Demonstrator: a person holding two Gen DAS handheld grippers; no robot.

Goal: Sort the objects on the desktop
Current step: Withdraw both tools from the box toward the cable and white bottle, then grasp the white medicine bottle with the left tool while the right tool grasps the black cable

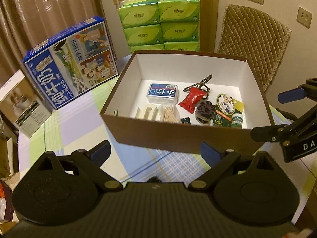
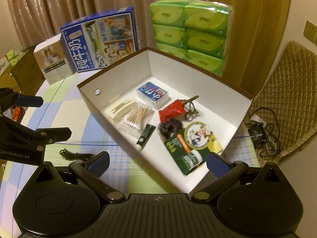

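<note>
Both the left gripper [image 1: 154, 150] and right gripper [image 2: 157, 163] hang wide open and empty since nearly everything's already in the brown cardboard box [image 1: 184, 136], except maybe a small dark tangled thing [image 2: 74, 154] at 9 o'clock of the right gripper.

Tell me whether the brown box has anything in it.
Not empty. The brown box holds cotton swabs, a red packet, a scrunchie and more.

Brown box [image 1: 184, 136] of small items beyond wide-spread, empty left tongs [image 1: 156, 152].
</note>
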